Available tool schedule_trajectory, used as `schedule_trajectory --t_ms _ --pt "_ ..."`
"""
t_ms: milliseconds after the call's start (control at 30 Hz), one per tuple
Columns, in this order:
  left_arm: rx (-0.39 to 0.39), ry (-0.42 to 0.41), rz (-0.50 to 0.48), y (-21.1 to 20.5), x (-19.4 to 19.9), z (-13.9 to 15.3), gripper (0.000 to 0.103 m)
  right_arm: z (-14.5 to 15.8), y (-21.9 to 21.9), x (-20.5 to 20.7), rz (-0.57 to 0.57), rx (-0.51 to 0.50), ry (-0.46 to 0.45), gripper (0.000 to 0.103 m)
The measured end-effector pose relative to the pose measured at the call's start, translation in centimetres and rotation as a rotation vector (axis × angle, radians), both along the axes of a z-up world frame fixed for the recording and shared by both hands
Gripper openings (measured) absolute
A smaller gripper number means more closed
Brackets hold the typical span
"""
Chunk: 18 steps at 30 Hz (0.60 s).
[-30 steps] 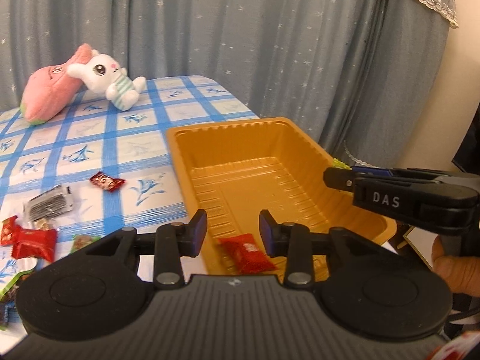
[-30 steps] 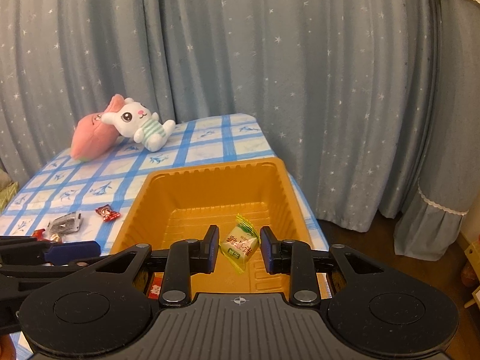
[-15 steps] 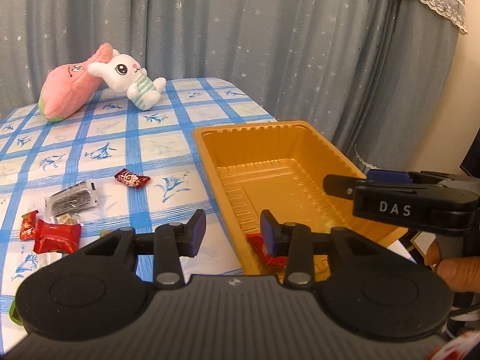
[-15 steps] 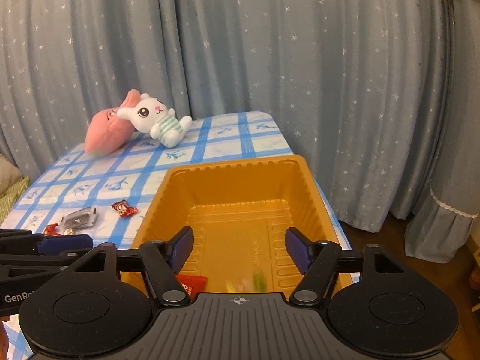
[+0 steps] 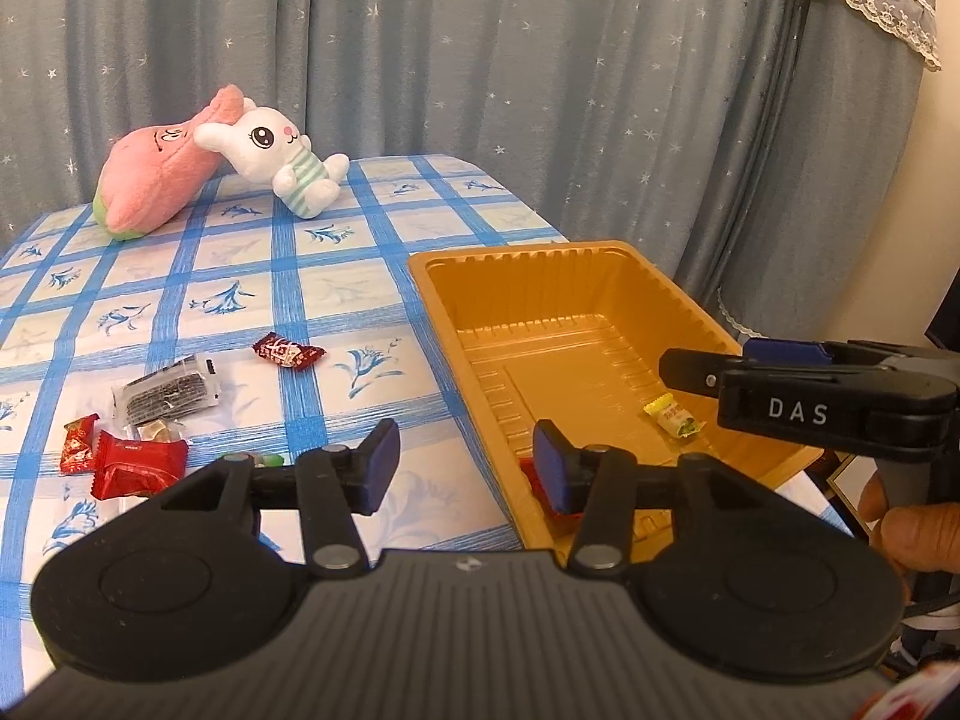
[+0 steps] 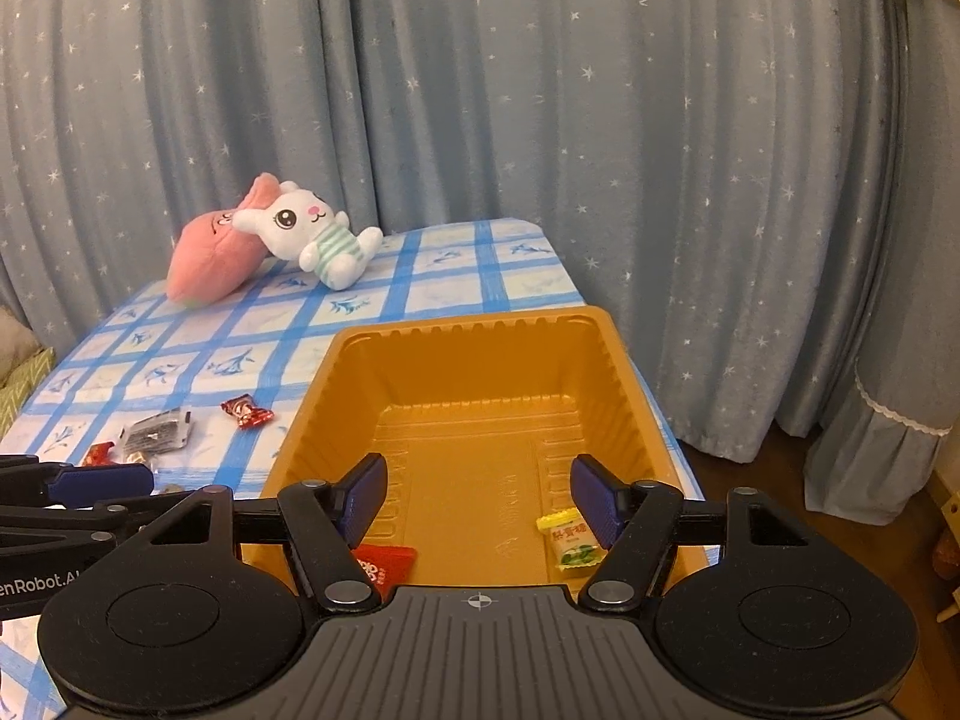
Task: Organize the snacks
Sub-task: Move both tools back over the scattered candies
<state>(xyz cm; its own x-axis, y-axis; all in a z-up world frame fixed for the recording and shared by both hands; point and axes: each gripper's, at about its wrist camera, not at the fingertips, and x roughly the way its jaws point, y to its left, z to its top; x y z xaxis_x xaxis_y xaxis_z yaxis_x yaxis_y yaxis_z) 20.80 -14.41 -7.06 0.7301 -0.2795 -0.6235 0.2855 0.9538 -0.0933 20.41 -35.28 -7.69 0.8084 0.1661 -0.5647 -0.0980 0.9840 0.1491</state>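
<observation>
A: Where do the snacks sit?

B: Two are in the orange tray (image 6: 480, 330). A yellow-green candy (image 6: 570, 543) lies on the tray floor toward its right wall, and a red packet (image 6: 384, 564) lies at the near left corner, partly hidden behind a finger of the right gripper (image 6: 479, 495).

A: And that gripper?

B: It hangs over the near end of the tray with its jaws spread wide and nothing between the blue pads; the candy lies just beside and below the right pad, not touched.

A: The left one?

B: The left gripper (image 5: 465, 462) straddles the tray's left wall, one finger over the checked tablecloth (image 5: 336, 276), the other over the tray. Its jaws are opening and nothing is between them; the red packet (image 5: 534, 483) peeks out under the right pad.

A: What is left on the cloth?

B: A dark red wrapped sweet (image 5: 288, 351) near the tray, a clear pack with dark contents (image 5: 168, 396) to its left, and a bright red packet (image 5: 138, 462) with a smaller red sweet (image 5: 78, 450) touching it. A green-wrapped piece shows just behind the left gripper's finger, mostly hidden.

A: Anything else?

B: A white plush rabbit (image 5: 276, 159) leans on a pink plush (image 5: 159, 180) at the far end, well apart from the snacks, with a starred grey-blue curtain (image 6: 540, 90) behind
</observation>
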Motion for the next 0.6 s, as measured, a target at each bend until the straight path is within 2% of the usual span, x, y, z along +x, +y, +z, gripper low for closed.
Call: schedule_trajectory --t_ms 400,600 --pt "0.035 -0.026 0.036 2.6 -0.8 1.0 0.064 0.4 1.8 -0.3 0.027 -0.006 -0.010 0.068" --pt "0.057 -0.039 0.060 4.8 -1.3 1.4 0.068 0.7 3.3 -0.5 0.052 -0.006 -0.020 0.068"
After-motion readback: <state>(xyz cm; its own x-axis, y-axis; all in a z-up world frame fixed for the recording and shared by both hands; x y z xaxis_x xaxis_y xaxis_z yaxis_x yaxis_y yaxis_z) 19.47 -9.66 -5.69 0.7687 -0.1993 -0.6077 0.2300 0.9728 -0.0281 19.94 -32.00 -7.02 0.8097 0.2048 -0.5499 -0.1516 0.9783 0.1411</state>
